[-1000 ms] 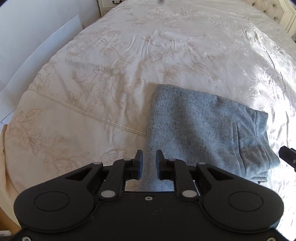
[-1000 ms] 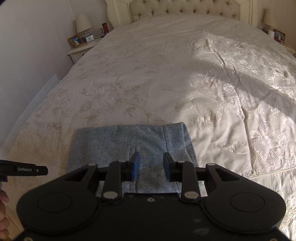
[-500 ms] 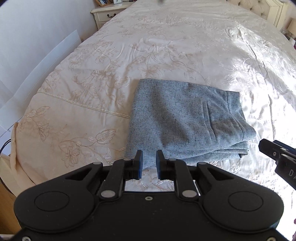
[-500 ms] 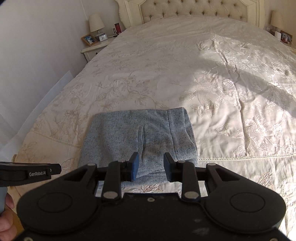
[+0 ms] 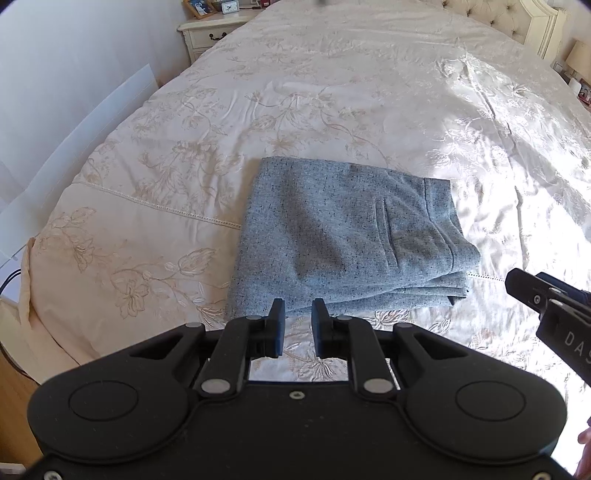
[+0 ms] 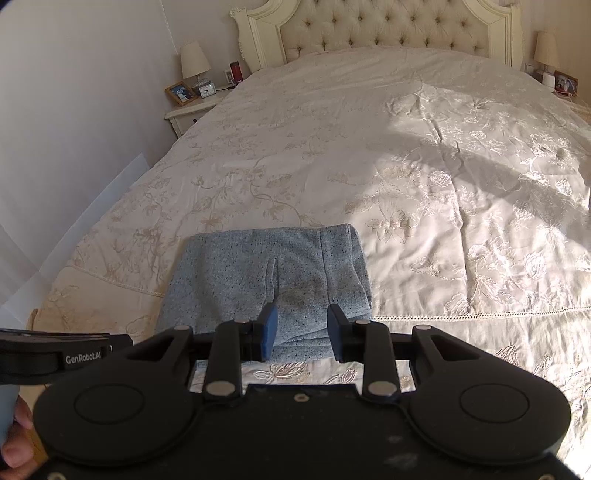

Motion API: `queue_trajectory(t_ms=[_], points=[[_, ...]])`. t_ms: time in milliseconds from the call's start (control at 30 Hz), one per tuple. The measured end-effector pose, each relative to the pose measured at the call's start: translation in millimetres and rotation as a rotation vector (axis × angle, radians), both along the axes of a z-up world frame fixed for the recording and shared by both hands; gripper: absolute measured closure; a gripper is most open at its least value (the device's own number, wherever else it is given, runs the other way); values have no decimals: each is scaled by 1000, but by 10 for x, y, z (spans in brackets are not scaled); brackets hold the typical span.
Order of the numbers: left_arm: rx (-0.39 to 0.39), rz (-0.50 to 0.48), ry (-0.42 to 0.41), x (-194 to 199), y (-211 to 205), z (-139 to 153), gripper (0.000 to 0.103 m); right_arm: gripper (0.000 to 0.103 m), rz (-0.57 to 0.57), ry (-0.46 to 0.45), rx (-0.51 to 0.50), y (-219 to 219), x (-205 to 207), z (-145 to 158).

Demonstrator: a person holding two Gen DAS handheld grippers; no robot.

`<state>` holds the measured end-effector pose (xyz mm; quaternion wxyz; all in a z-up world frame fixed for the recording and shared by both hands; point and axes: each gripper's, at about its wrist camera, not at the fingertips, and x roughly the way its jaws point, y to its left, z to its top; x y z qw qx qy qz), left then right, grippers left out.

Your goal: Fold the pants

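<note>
Bed [image 5: 332, 92] with cream embroidered cover fills both views; headboard [image 6: 388, 29] at far end. Pants [image 5: 343, 236], grey, lie folded in compact rectangle near foot edge of bed, layered edges stacked on right side. Left hand-held gripper [image 5: 297, 325]: narrow gap, empty, hovering just short of near edge. Right hand-held gripper [image 6: 297, 330]: moderately apart, empty, above near edge of pants [image 6: 269, 280]. Fold looks complete, by my judgement. To finish well: keep both clear of cloth, avoid snagging stacked edges, press any lifted corner flat only if needed.
</note>
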<state>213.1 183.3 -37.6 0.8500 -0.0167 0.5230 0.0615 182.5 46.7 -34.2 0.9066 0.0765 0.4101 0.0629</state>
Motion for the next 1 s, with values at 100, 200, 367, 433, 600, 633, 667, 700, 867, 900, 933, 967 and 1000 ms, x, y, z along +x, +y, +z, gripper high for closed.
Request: queue_trajectory(t_ms=[100, 200, 367, 433, 600, 633, 667, 700, 867, 900, 933, 967, 1000], points=[[0, 2, 11, -13, -18, -4, 79, 71, -1, -2, -2, -18, -29, 11], [-6, 4, 17, -32, -22, -8, 79, 71, -4, -2, -4, -22, -51, 28], [-1, 7, 20, -57, -35, -12, 79, 71, -6, 0, -10, -26, -72, 35], [-2, 6, 20, -62, -32, -10, 79, 71, -6, 0, -10, -25, -72, 34], [1, 8, 20, -95, -38, -2, 79, 71, -6, 1, -10, -20, -74, 36], [1, 8, 21, -99, -39, -1, 79, 71, -4, 1, -10, -19, -82, 37], [1, 7, 21, -97, -36, -1, 79, 71, -3, 2, -11, -17, -92, 37], [2, 7, 21, -100, -37, -1, 79, 71, -2, 2, -11, -15, -99, 39], [-1, 5, 23, -130, -31, -1, 79, 71, -1, 4, -10, -1, -118, 45], [-1, 5, 22, -132, -31, 0, 79, 71, -1, 5, -9, -1, -124, 45], [0, 6, 22, -129, -32, 0, 79, 71, -2, 5, -8, 2, -129, 46], [0, 5, 23, -128, -30, 0, 79, 71, -2, 5, -8, 5, -135, 47], [-1, 6, 23, -130, -29, 1, 79, 71, -2, 5, -8, 5, -136, 47]])
